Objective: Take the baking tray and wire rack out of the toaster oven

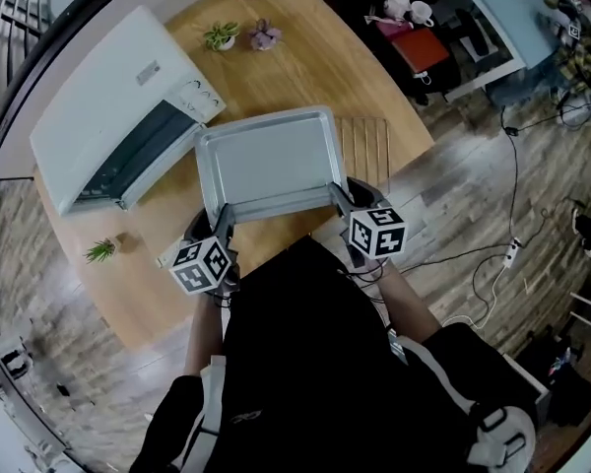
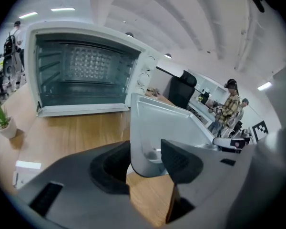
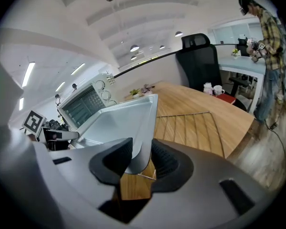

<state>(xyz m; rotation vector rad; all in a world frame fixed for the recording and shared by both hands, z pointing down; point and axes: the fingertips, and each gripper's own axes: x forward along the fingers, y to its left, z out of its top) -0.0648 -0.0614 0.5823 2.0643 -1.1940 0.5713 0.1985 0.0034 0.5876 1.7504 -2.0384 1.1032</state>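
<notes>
Clamping near-edge corners, left tool (image 2: 144, 162) and right tool (image 3: 139, 162) hold baking tray (image 1: 271, 161) beside oven (image 1: 108, 116).

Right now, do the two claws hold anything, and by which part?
Both hold the baking tray: the left claw pinches its near-left corner rim, the right claw its near-right corner rim.
</notes>
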